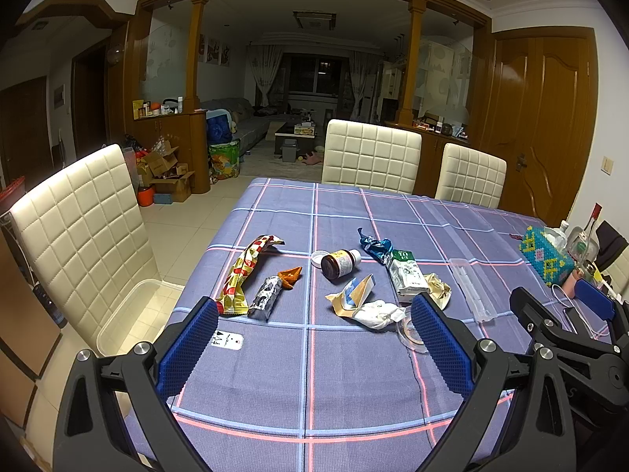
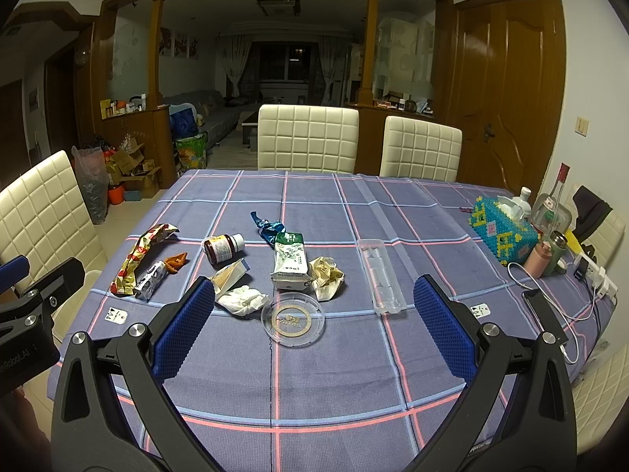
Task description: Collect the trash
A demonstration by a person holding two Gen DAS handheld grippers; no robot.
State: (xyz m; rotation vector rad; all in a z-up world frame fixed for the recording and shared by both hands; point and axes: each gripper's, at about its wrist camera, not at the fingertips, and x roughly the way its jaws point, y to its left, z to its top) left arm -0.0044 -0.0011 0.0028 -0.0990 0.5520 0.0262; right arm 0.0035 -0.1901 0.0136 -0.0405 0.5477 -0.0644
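Note:
Trash lies scattered on the blue plaid tablecloth (image 1: 314,373): a red-yellow snack bag (image 1: 245,273), a silver wrapper (image 1: 267,295), an orange scrap (image 1: 291,275), a brown bottle (image 1: 340,263) on its side with its white lid (image 1: 319,258) beside it, a blue foil wrapper (image 1: 375,246), a green-white carton (image 2: 289,261), crumpled paper (image 2: 326,277), a white tissue (image 2: 241,301), a round clear lid (image 2: 293,318) and a clear plastic tray (image 2: 381,275). My left gripper (image 1: 314,330) is open above the table's near side, short of the trash. My right gripper (image 2: 314,310) is open, with the clear lid between its fingers' lines.
A clear plastic bin (image 1: 133,314) rests on the cream chair (image 1: 78,228) at the table's left. Two more cream chairs (image 2: 308,137) stand at the far side. A beaded tissue box (image 2: 503,232), bottles (image 2: 550,212), a flask (image 2: 544,253) and charger cables (image 2: 562,306) crowd the right edge.

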